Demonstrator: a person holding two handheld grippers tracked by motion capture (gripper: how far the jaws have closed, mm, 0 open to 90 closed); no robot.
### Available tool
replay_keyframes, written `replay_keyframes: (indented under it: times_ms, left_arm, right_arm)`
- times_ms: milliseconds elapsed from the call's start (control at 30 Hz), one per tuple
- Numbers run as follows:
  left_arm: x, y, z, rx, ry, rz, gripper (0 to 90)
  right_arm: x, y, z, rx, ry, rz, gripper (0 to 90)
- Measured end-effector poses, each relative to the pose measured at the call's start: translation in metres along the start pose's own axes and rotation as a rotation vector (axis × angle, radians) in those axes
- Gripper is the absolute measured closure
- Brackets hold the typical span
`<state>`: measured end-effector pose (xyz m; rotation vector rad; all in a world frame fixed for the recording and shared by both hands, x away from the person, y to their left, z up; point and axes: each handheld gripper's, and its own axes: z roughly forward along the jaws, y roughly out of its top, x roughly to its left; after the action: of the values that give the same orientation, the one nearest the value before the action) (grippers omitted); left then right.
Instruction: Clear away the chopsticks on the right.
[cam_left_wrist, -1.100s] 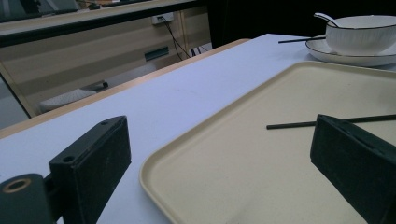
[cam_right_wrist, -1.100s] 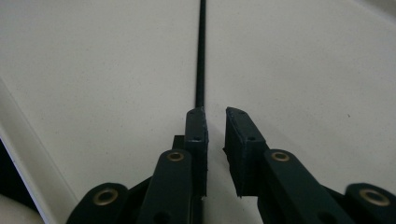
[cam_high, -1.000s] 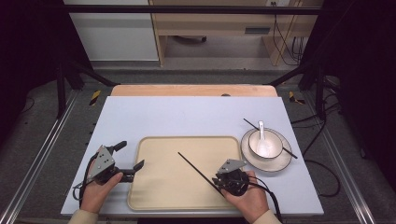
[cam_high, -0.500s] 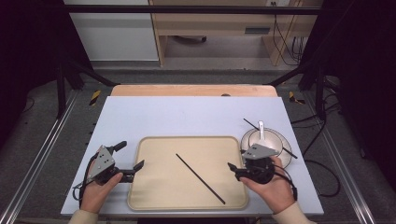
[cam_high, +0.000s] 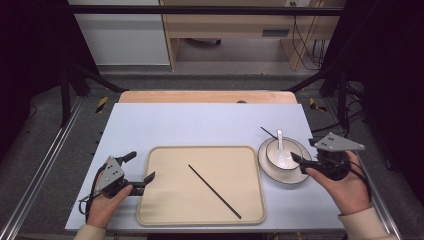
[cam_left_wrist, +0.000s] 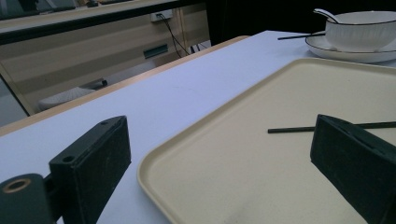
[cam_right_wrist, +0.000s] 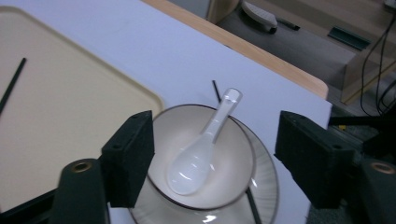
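chopstick (cam_high: 214, 191) lying loose and slanted across the middle of the beige tray (cam_high: 165, 212), touching no gripper, with bare tray on both sides. left gripper (cam_high: 141, 172) resting at the tray's left edge, jaws spread wide and empty, one over the blue table (cam_high: 200, 125), the other over the tray rim; in the same place as a second ago. plenty of open table beyond the tray toward the far wooden edge. right of the tray, just beside its rim, a plate (cam_high: 295, 179) carrying a white bowl (cam_high: 281, 155) with a spoon (cam_high: 280, 150) in it and a second chopstick (cam_high: 267, 132) poking out behind. right gripper (cam_high: 300, 162) hovering at the plate's right, jaws wide and empty; a second ago down at the tray's right corner pinching the chopstick, since let go, jaws just opened, hand lifted and swung right.
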<state>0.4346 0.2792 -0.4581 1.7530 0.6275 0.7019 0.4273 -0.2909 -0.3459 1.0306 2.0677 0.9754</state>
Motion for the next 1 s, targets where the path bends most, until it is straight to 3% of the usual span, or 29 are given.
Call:
replay_keyframes:
  times_ms: [100,200,233,300,367,633,833,1000]
  left_arm:
    - [0.000,0.000,0.000,0.001,0.000,-0.001,4.7]
    - [-0.001,0.000,0.001,-0.001,-0.004,-0.002,4.8]
    - [-0.001,0.000,0.001,-0.001,-0.005,-0.002,4.8]
    - [-0.001,0.000,0.001,-0.001,-0.005,-0.002,4.8]
    - [-0.001,-0.001,0.002,0.007,-0.006,0.002,4.8]
    - [-0.001,-0.001,0.002,0.012,-0.005,0.004,4.8]
    - [-0.002,-0.001,0.003,0.014,-0.012,0.002,4.9]
    - [-0.002,-0.001,0.002,0.015,-0.013,0.006,4.9]
  right_arm:
    - [-0.026,-0.014,-0.007,0.018,-0.031,0.032,44.1]
    - [-0.038,-0.023,-0.008,0.034,-0.033,0.058,51.3]
    - [-0.049,-0.033,-0.005,0.054,-0.039,0.072,57.5]
    - [-0.053,-0.037,-0.003,0.058,-0.040,0.075,60.3]
    - [-0.065,-0.053,0.010,0.103,-0.034,0.092,65.4]
    - [-0.072,-0.077,0.051,0.186,0.027,0.094,71.6]
    - [-0.069,-0.080,0.069,0.195,0.073,0.085,70.1]
    - [-0.065,-0.082,0.077,0.225,0.084,0.070,70.5]
